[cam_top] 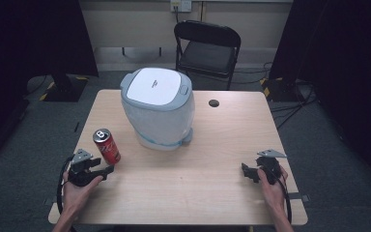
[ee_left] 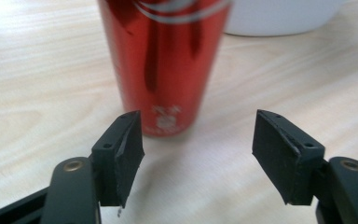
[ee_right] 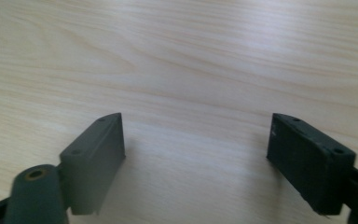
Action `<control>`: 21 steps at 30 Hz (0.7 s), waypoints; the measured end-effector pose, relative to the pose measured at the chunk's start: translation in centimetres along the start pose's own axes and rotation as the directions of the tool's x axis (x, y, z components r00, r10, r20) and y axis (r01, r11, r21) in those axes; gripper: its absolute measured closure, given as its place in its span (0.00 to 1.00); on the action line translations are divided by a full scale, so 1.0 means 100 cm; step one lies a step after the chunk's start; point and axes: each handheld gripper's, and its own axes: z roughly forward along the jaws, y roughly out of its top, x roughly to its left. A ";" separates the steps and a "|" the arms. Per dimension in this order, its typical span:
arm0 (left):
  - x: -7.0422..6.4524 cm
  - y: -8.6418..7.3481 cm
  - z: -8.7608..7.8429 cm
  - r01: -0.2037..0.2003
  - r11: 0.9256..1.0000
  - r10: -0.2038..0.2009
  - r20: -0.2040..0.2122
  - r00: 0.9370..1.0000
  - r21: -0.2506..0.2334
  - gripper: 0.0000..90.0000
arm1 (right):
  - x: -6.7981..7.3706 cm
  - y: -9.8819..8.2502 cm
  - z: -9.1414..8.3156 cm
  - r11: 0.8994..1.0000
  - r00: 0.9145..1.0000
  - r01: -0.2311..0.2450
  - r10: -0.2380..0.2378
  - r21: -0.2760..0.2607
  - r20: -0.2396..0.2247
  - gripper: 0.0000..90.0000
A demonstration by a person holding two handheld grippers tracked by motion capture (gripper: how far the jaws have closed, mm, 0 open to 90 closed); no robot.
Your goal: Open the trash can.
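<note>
The left gripper (cam_top: 107,169) sits released, jaws spread, just short of the upright red metal drink can (ee_left: 164,65) near the pale wooden table's (cam_top: 212,193) left edge. The right gripper (cam_top: 246,172) rests released too, well apart over bare wood.

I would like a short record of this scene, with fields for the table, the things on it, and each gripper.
table: light wooden table, small dark round hole near its far edge
can: red can, upright, near the table's left side
bin: white and grey lidded bin, lid shut, behind and to the right of the can
left gripper: left gripper open, aimed at the can, which stands just ahead of its tips, not touched
right gripper: right gripper open, nothing between the jaws, over bare wood at the table's right
background: black folding chair beyond the table
</note>
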 end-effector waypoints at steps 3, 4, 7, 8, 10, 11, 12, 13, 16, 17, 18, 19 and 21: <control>-0.006 -0.005 -0.006 -0.017 1.000 0.017 0.006 1.000 0.002 0.36 | 0.008 0.003 0.000 0.998 0.998 0.054 -0.055 -0.034 -0.026 0.21; -0.008 -0.007 -0.009 -0.009 1.000 0.009 0.015 1.000 -0.005 0.38 | 0.014 0.007 -0.001 0.995 0.996 0.075 -0.078 -0.067 -0.052 0.21; -0.016 -0.010 -0.012 -0.038 0.999 0.038 0.021 0.999 -0.003 0.41 | 0.019 0.013 -0.002 0.992 0.993 0.090 -0.097 -0.089 -0.074 0.22; -0.020 -0.008 -0.011 -0.039 0.999 0.039 0.035 0.999 -0.004 0.42 | 0.025 0.021 0.001 0.991 0.991 0.090 -0.100 -0.102 -0.092 0.28; -0.030 -0.001 -0.007 -0.082 0.997 0.082 0.060 0.995 -0.001 0.43 | 0.032 0.030 0.007 0.989 0.987 0.108 -0.120 -0.103 -0.111 0.29; -0.030 -0.001 -0.007 -0.082 0.997 0.082 0.060 0.995 -0.001 0.43 | 0.032 0.030 0.007 0.989 0.987 0.108 -0.120 -0.103 -0.111 0.29; -0.033 0.001 -0.005 -0.083 0.997 0.083 0.070 0.994 -0.003 0.43 | 0.037 0.035 0.009 0.987 0.984 0.122 -0.135 -0.107 -0.120 0.30; -0.039 0.007 0.001 -0.087 0.996 0.086 0.082 0.993 -0.001 0.44 | 0.046 0.045 0.015 0.982 0.977 0.150 -0.165 -0.118 -0.134 0.33; -0.047 0.012 0.007 -0.084 0.996 0.084 0.099 0.992 -0.007 0.46 | 0.055 0.056 0.022 0.978 0.970 0.166 -0.185 -0.124 -0.159 0.35; -0.052 0.016 0.010 -0.092 0.996 0.093 0.109 0.990 -0.007 0.47 | 0.060 0.061 0.026 0.976 0.966 0.174 -0.195 -0.130 -0.168 0.37; -0.056 0.019 0.013 -0.106 0.994 0.106 0.108 0.988 -0.007 0.48 | 0.065 0.066 0.031 0.974 0.962 0.183 -0.206 -0.131 -0.182 0.40; -0.061 0.022 0.016 -0.108 0.994 0.109 0.111 0.988 -0.010 0.48 | 0.068 0.069 0.034 0.972 0.959 0.188 -0.212 -0.138 -0.190 0.42; -0.068 0.029 0.023 -0.127 0.992 0.127 0.127 0.984 -0.012 0.48 | 0.077 0.076 0.042 0.971 0.952 0.202 -0.226 -0.129 -0.208 0.44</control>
